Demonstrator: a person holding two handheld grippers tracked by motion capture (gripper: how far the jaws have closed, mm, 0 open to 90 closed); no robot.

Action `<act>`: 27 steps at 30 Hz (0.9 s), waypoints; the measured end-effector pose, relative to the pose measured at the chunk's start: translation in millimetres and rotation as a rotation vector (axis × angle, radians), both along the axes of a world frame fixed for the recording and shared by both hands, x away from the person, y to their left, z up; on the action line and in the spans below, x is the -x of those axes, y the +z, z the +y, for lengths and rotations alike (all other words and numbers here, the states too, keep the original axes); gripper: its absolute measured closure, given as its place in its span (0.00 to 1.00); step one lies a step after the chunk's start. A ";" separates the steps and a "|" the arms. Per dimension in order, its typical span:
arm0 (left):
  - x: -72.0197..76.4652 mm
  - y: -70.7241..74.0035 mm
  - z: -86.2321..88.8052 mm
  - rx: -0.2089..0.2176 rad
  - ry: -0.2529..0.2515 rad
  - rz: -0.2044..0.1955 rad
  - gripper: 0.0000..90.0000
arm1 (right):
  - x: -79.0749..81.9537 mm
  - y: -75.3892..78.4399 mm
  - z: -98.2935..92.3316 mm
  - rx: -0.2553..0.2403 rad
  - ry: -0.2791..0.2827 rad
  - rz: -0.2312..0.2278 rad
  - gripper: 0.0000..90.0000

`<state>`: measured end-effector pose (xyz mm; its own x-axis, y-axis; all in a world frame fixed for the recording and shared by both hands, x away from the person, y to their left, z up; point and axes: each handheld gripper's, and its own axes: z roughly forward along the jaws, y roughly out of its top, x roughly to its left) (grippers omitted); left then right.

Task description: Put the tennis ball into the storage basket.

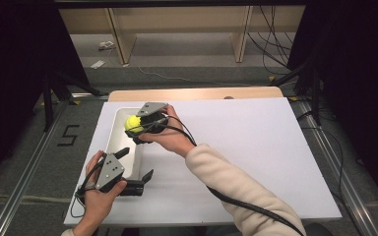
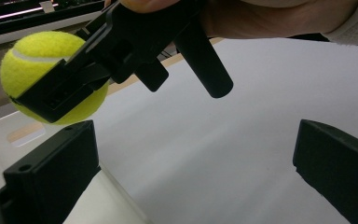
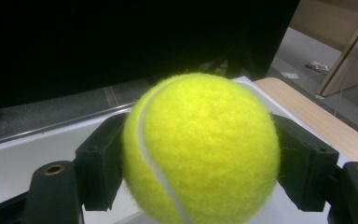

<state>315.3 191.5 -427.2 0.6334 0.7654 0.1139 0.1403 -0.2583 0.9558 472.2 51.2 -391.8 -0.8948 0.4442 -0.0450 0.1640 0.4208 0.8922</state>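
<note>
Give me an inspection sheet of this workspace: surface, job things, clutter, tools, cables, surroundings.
Surface: white board lying on a wooden table.
Job's things: yellow tennis ball held above the white tray, which sits at the board's left side.
Clutter: nothing seen on the board.
Tools: right tool shut on the tennis ball, a jaw on each side of it; left tool open at the tray's near end, with nothing between its jaws.
Cables: black cable trails from the right tool along the sleeve; more cables on the floor at far right.
Surroundings: grey floor, a "5" mark at left, wooden frame beyond the table.
</note>
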 end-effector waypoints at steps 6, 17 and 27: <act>0.0 0.0 0.3 -0.002 0.002 0.001 0.00 | -1.2 -0.3 2.9 -0.004 0.000 0.002 0.30; 0.2 0.0 0.0 -0.001 0.001 0.000 0.00 | -2.6 -0.5 6.0 -0.005 0.002 0.009 0.30; 0.4 0.4 0.0 -0.003 -0.001 -0.002 0.00 | -3.1 1.0 10.3 0.002 0.008 0.010 0.30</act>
<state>314.9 191.5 -426.8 0.6338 0.7646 0.1172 0.1382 -0.2610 0.9554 475.2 61.4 -390.8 -0.8990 0.4365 -0.0367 0.1694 0.4236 0.8899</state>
